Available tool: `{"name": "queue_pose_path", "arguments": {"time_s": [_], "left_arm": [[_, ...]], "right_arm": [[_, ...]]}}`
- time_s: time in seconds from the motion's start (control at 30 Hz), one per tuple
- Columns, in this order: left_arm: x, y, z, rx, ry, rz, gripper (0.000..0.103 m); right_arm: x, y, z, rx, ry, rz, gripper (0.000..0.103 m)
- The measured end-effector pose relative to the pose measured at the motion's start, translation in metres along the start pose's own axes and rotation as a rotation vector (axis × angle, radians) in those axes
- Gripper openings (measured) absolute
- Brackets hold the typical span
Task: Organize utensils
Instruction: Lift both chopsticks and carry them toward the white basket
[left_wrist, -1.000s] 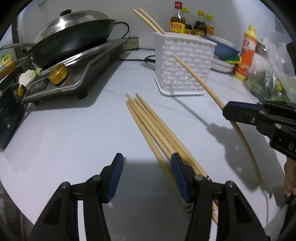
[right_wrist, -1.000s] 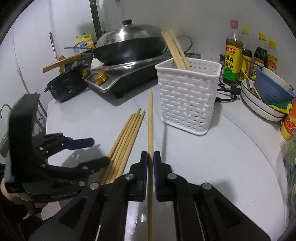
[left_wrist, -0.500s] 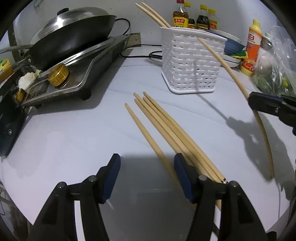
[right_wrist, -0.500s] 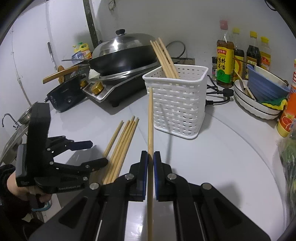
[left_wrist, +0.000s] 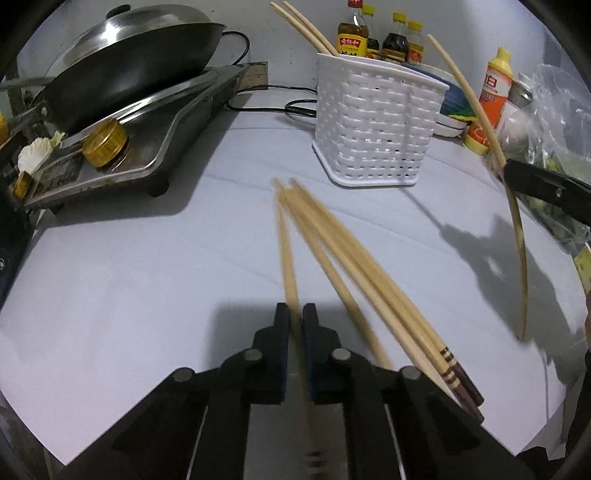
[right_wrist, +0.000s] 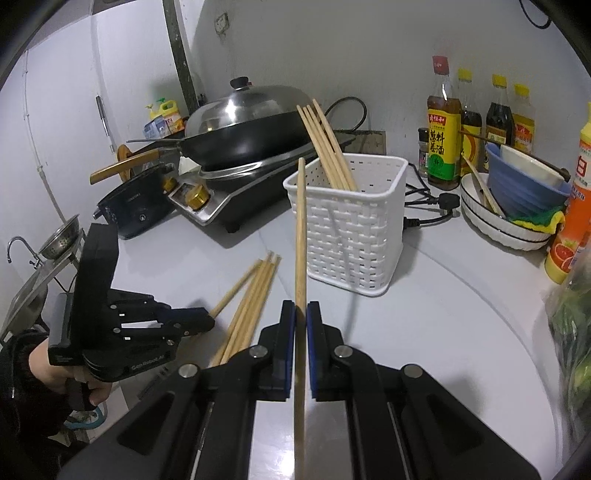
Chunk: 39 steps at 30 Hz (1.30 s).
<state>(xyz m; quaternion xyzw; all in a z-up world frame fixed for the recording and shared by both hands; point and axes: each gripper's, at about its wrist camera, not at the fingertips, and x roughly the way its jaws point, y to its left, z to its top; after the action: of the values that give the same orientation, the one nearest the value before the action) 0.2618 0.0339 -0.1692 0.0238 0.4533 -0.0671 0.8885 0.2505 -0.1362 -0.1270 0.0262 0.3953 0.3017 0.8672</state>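
Observation:
Several loose wooden chopsticks (left_wrist: 369, 266) lie on the white counter in front of a white woven basket (left_wrist: 376, 125). My left gripper (left_wrist: 295, 314) is shut on one chopstick (left_wrist: 286, 251), split off to the left of the pile and blurred. My right gripper (right_wrist: 301, 314) is shut on another chopstick (right_wrist: 301, 221), held above the counter with its tip level with the rim of the basket (right_wrist: 354, 229). Several chopsticks (right_wrist: 328, 147) stand inside the basket. The right wrist view shows the left gripper (right_wrist: 203, 321) low beside the loose pile (right_wrist: 251, 306).
A lidded wok (right_wrist: 240, 122) sits on an induction cooker (left_wrist: 140, 147) at the back left. Sauce bottles (right_wrist: 443, 140), stacked bowls (right_wrist: 517, 199), an orange bottle (left_wrist: 491, 96) and a bag of greens (right_wrist: 569, 332) line the back right. Power cords (left_wrist: 280, 99) run behind the basket.
My left gripper has shut on the chopstick that lay apart from the pile, and that chopstick now angles away from the others. My right gripper has risen a little with its chopstick.

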Motion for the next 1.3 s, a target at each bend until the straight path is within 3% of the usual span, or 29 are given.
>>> {"name": "queue_pose_path", "arguments": {"time_s": [0.23,0.53,0.7,0.93,1.3], "left_arm": [[-0.011,0.014,-0.009,-0.067,-0.030,-0.032,0.006],[-0.050,0.038,-0.010,-0.137,-0.136,-0.049,0.006],[-0.073,0.055,-0.004,-0.206,-0.219,-0.109,0.006],[-0.093,0.070,0.012,-0.275,-0.307,-0.093,0.006],[-0.107,0.078,0.028,-0.286,-0.389,-0.096,0.006]], "right_arm": [[-0.006,0.002,0.011,-0.016,-0.013,-0.020,0.006],[-0.013,0.007,0.032,-0.042,-0.042,-0.043,0.006],[-0.024,0.009,0.051,-0.043,-0.093,-0.023,0.006],[-0.053,0.014,0.083,-0.091,-0.185,-0.025,0.006],[-0.082,0.015,0.145,-0.180,-0.289,-0.091,0.005]]}}
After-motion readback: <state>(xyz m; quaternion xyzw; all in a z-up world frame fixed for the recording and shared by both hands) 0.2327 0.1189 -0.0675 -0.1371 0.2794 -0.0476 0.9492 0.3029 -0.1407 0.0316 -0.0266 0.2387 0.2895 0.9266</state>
